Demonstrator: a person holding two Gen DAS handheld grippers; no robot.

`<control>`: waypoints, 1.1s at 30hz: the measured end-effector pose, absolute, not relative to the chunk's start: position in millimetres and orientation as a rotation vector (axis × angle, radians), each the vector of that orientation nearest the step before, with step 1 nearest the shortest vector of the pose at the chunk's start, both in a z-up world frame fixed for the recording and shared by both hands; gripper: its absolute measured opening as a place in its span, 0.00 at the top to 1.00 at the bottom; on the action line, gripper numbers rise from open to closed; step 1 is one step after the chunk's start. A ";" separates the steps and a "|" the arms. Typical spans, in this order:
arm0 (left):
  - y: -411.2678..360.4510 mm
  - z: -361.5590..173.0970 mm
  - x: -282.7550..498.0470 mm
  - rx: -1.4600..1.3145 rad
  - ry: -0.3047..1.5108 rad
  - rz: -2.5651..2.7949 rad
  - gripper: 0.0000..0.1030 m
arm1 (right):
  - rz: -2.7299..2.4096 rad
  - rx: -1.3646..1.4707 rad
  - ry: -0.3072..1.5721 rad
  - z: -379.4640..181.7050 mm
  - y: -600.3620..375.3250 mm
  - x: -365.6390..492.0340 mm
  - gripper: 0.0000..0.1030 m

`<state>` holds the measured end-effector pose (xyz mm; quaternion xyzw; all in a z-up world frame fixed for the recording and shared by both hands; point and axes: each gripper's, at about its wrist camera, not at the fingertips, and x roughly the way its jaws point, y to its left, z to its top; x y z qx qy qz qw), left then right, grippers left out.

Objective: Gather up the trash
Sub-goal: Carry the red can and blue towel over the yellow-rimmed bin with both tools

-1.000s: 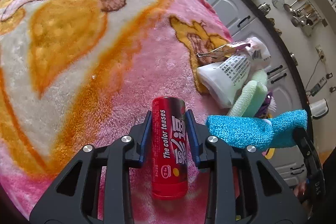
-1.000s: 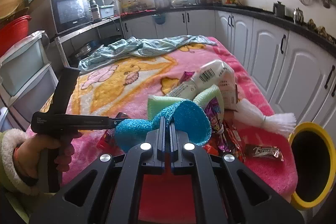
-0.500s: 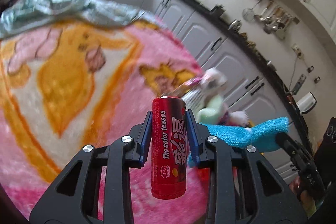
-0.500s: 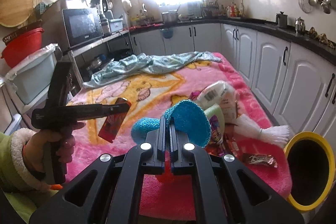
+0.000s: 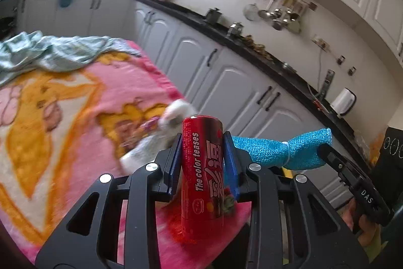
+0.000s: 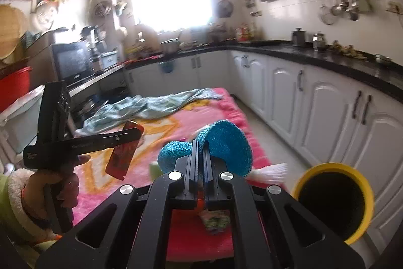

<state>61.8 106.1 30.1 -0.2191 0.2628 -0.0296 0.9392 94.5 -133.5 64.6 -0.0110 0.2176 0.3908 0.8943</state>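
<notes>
My left gripper (image 5: 202,155) is shut on a red can (image 5: 203,178) printed "The color teases" and holds it high above the pink blanket (image 5: 75,117). The can also shows in the right wrist view (image 6: 124,150), held in the left gripper (image 6: 131,135). My right gripper (image 6: 200,150) is shut on a blue scrubbing cloth (image 6: 226,143), which also shows in the left wrist view (image 5: 279,150). A white bag (image 5: 161,140) and other wrappers lie blurred on the blanket below.
A yellow-rimmed black bin (image 6: 332,201) stands low at the right of the table. A teal cloth (image 6: 148,107) lies at the blanket's far end. White cabinets (image 6: 314,107) run along the right. A wrapper (image 6: 214,218) lies under my right gripper.
Both grippers have risen well above the blanket with their loads. The views now tilt up toward the cabinets and counter. The bin is closer in the right wrist view.
</notes>
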 end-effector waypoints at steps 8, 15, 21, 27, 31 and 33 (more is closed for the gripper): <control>51.4 48.1 109.2 -0.395 0.512 -0.166 0.77 | 0.648 0.029 0.401 79.0 -193.2 110.0 0.97; 2.7 57.3 146.0 -0.363 0.491 -0.245 0.77 | 0.494 0.062 0.373 84.9 -247.0 125.7 0.97; -39.0 61.4 179.4 -0.358 0.477 -0.303 0.77 | 0.383 0.079 0.368 80.8 -284.4 138.5 0.97; -75.7 53.0 211.2 -0.372 0.487 -0.365 0.77 | 0.296 0.073 0.384 69.7 -310.0 153.1 0.97; -100.8 41.2 229.6 -0.371 0.510 -0.396 0.77 | 0.248 0.050 0.399 59.6 -317.9 159.6 0.97; -112.5 35.0 237.3 -0.363 0.523 -0.410 0.77 | 0.220 0.033 0.412 52.7 -319.3 163.6 0.97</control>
